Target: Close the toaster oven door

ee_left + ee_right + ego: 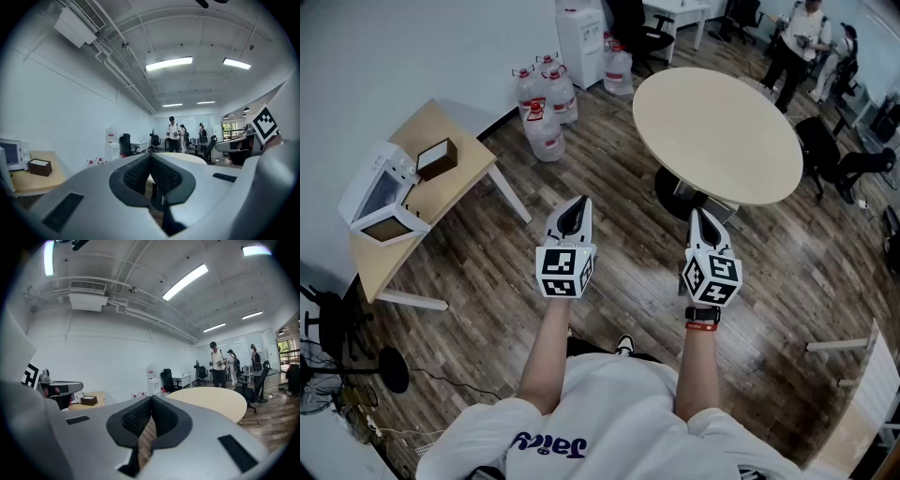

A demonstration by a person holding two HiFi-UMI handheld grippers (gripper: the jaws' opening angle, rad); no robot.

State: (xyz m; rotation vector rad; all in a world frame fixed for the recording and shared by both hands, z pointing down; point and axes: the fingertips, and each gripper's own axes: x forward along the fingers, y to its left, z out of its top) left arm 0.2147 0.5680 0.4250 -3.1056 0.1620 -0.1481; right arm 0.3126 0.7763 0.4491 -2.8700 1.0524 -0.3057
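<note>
The toaster oven [380, 192] stands at the left of the head view, on the far end of a small wooden tabletop [459, 183] against the wall. Its door appears to lie folded down toward the room, so the closing is not yet done. A brown box [437, 157] sits just beside it on the same tabletop. The person stands well apart from this tabletop, with both arms stretched forward at the centre of the frame. This looks like a ready posture more than a reach, because neither tool points at the oven. The left hand-held gripper [574, 217] is closed with its ribbed pads together and nothing between them. The right hand-held gripper [703, 225] is closed and empty in the same way. Closed jaws would suit a push on the door, I think, since no grasp is needed for it. About writing: the cubes carry only black and white square markers. The dark print on the white shirt at the bottom of the frame is upside down, and I cannot read it surely. The red labels on the water bottles [546, 108] at the upper centre are too small to read.
</note>
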